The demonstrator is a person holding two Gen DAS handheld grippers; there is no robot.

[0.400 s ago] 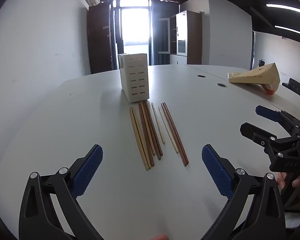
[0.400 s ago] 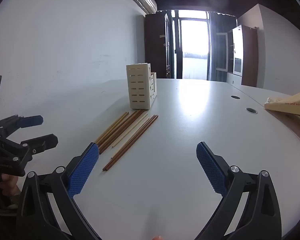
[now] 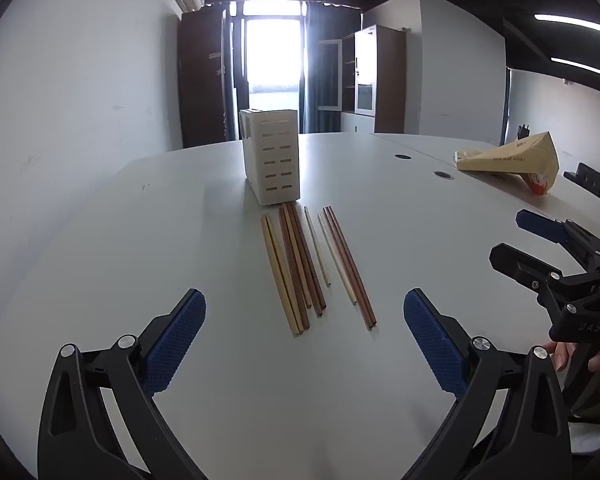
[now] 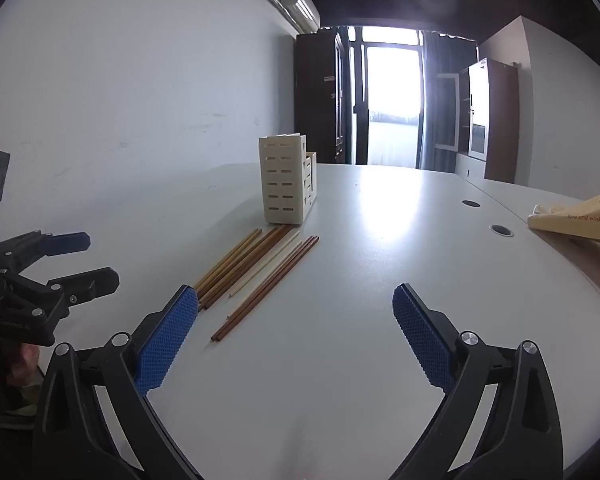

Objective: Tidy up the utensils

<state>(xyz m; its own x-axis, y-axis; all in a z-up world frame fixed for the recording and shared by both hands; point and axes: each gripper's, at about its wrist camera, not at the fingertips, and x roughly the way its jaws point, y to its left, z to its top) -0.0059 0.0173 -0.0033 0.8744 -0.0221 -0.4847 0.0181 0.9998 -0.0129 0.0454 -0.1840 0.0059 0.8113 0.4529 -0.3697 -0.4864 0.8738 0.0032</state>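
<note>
Left tool (image 3: 304, 320) wide, empty, above the worktop (image 3: 140, 260). Chopsticks (image 3: 312, 264) lie flat just ahead of it in loose pairs, far ends by the holder (image 3: 274, 160). Right tool (image 4: 296, 320) wide, empty; sticks ahead-left of it. Risk: thin, close-packed sticks; closing may catch several, or roll and scatter them.

The left claw (image 3: 304, 328) is seen with its blue pads (image 3: 176, 338) spread wide, nothing held between them. Ahead on the white desk (image 3: 140, 240), chopsticks (image 3: 312, 264) are laid side by side in tan, dark brown and pale pairs. Just behind them a cream slotted holder (image 3: 274, 160) stands upright. At the right edge the right claw (image 3: 536, 248) is seen, also open. A tan paper bag (image 3: 512, 158) lies far right.
</note>
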